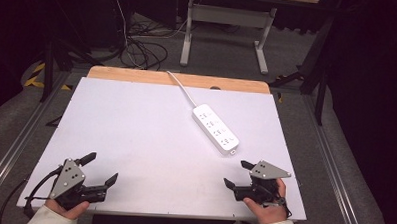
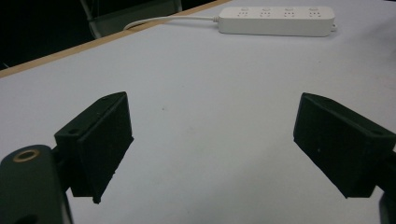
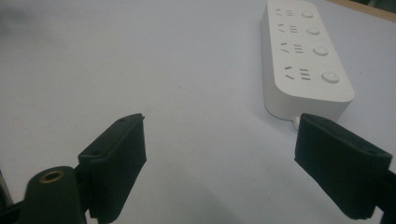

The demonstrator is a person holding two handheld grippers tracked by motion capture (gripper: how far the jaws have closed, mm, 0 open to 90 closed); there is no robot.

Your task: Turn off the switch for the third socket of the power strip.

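The strip (image 1: 216,128) is the white power strip lying flat and slantwise on the right half of the desk (image 1: 135,140), untouched, its near end nearest the right gripper (image 1: 238,174). That gripper is held low at the near right edge with its fingers (image 3: 116,158) wide apart and nothing between them; in the right gripper view the strip's near end sits just beyond the right-hand finger. The left gripper (image 1: 100,168) is held at the near left corner, fingers (image 2: 100,140) likewise apart and empty, well away from the strip. A good approach would likely be made by the right gripper, squared across the strip's narrow width so both fingers meet the long sides. The cord (image 1: 180,86) runs off the far edge and should be left slack. Four socket groups with round buttons are seen; no brand or writing can be read.
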